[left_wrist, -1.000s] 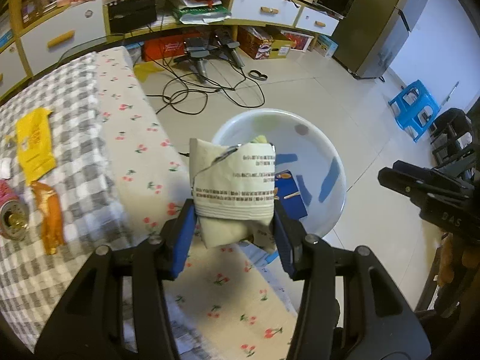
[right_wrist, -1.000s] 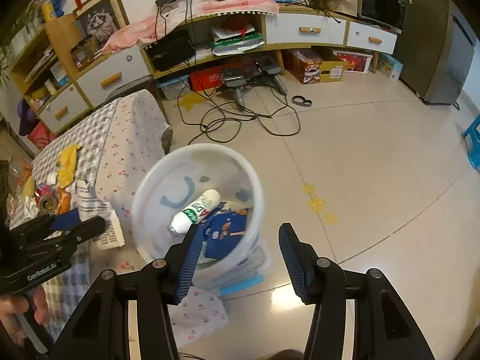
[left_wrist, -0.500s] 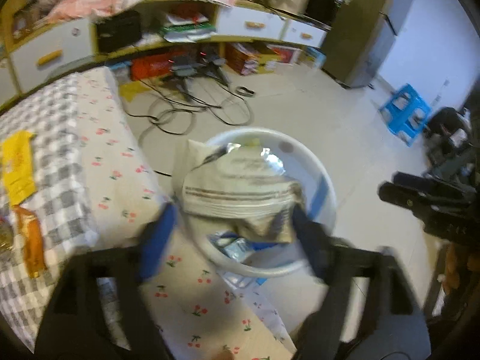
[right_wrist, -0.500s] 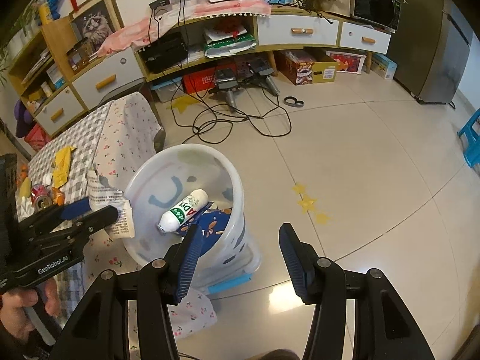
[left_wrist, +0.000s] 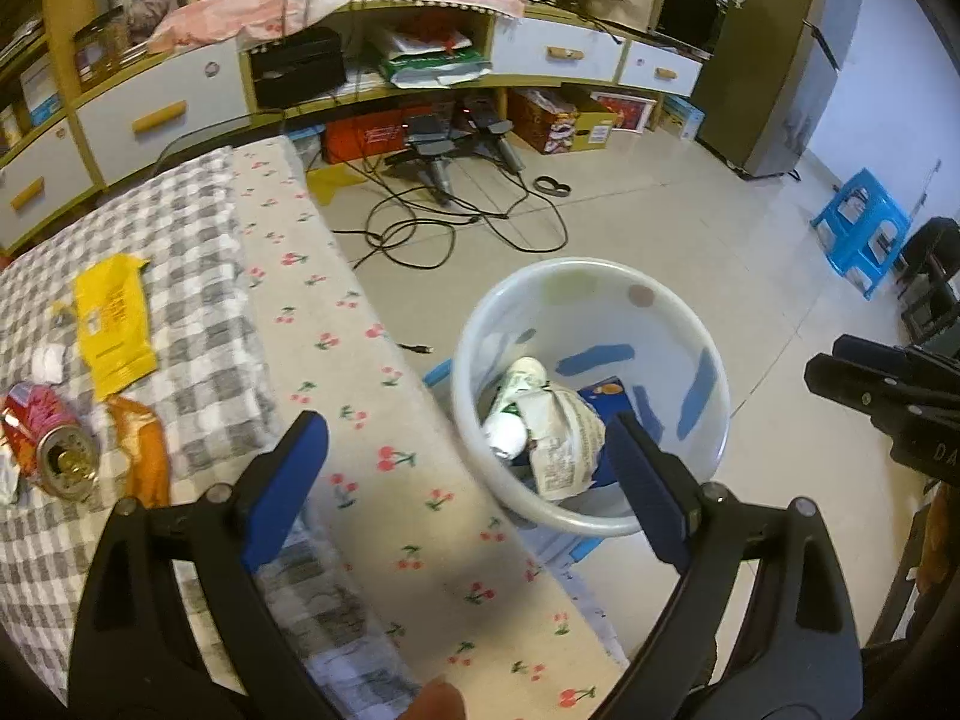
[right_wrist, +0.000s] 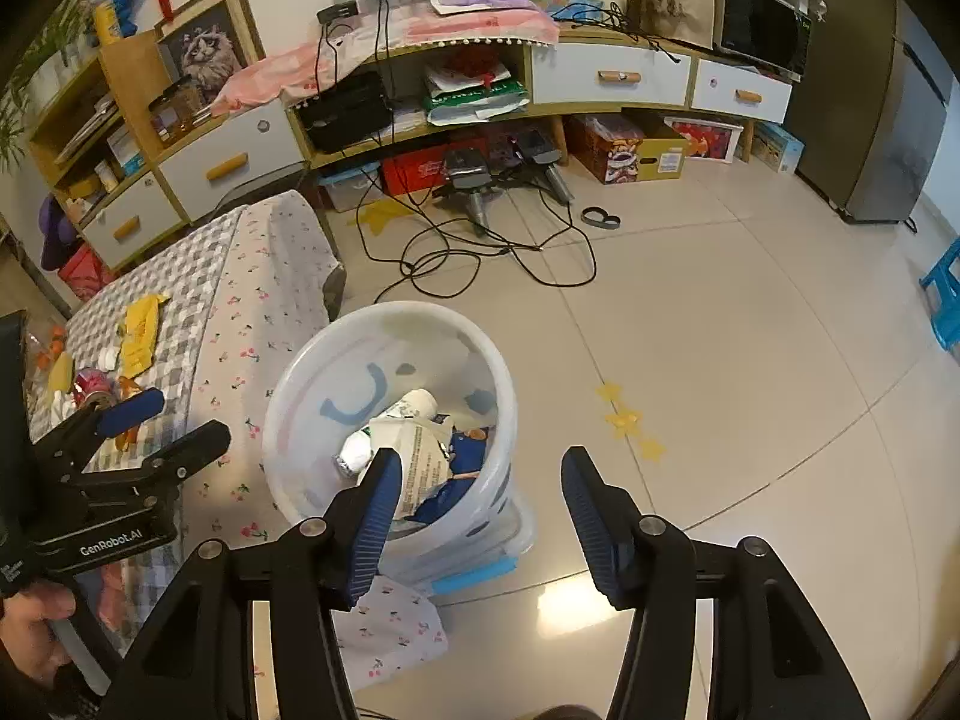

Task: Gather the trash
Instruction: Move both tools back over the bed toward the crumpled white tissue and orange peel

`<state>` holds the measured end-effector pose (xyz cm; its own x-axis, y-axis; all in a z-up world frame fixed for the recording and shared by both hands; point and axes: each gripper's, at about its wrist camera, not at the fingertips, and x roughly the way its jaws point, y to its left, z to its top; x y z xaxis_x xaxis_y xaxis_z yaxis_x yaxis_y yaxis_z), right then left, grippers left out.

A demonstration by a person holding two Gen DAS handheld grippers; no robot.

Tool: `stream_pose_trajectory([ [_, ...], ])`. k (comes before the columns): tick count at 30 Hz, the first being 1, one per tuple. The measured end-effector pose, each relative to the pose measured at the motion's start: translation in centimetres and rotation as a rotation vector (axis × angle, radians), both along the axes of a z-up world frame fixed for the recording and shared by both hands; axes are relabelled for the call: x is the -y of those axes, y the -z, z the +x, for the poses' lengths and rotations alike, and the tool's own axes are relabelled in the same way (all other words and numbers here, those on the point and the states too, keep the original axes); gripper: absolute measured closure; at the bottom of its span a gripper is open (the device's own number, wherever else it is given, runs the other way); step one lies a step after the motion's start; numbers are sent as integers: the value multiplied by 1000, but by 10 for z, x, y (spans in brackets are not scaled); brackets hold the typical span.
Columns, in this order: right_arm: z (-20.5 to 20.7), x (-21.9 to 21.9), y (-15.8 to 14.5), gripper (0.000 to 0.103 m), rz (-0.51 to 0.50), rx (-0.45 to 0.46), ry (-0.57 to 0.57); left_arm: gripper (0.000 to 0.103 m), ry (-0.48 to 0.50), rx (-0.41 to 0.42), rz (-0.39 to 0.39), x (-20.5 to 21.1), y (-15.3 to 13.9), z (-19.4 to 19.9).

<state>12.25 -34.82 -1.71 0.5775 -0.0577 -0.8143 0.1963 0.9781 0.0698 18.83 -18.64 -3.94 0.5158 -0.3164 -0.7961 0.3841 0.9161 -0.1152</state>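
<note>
Left wrist view: your left hand-held gripper (left_wrist: 468, 462) is released, jaws wide, nothing between the pads. The bin (left_wrist: 678, 324) stands on the floor at about 1 o'clock from the jaws, just beside the bench (left_wrist: 336, 372) edge. The printed wrapper (left_wrist: 564, 450) lies inside the bin, against a white bottle (left_wrist: 510, 414) and a blue packet (left_wrist: 612, 393). On the bench at 9 to 10 o'clock: a yellow packet (left_wrist: 114, 324), an orange wrapper (left_wrist: 144, 450) and a can (left_wrist: 51, 441) on its side. Your right hand-held gripper (left_wrist: 870, 384) enters at 3 o'clock.

Right wrist view: your right hand-held gripper (right_wrist: 480, 510) is unclenched, jaws partly apart and empty, over the floor (right_wrist: 720, 330) beside the bin (right_wrist: 300, 390). The bin sits at 11 o'clock from the jaws, with the wrapper (right_wrist: 420, 450), bottle (right_wrist: 384, 426) and blue packet (right_wrist: 465, 450) inside. The left hand-held gripper (right_wrist: 174, 420) shows at 9 o'clock, open over the bench (right_wrist: 240, 300), held in your hand (right_wrist: 36, 642). The yellow packet (right_wrist: 138, 330) and can (right_wrist: 93, 387) remain on the bench.
</note>
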Motion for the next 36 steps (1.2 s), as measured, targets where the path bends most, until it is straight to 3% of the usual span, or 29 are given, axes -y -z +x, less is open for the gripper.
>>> stream_pose_trajectory([
  [9,9,-23,-7,43,-4,20,-31,9,-60,6,24,-34,-8,-6],
  [20,21,-65,-10,30,-27,33,-104,2,-135,3,62,-85,-14,-11],
  [25,27,-84,-11,18,-51,37,-128,1,-171,6,82,-107,-15,-13],
  [36,46,-133,-12,12,-70,50,-204,1,-254,3,115,-162,-20,-15],
])
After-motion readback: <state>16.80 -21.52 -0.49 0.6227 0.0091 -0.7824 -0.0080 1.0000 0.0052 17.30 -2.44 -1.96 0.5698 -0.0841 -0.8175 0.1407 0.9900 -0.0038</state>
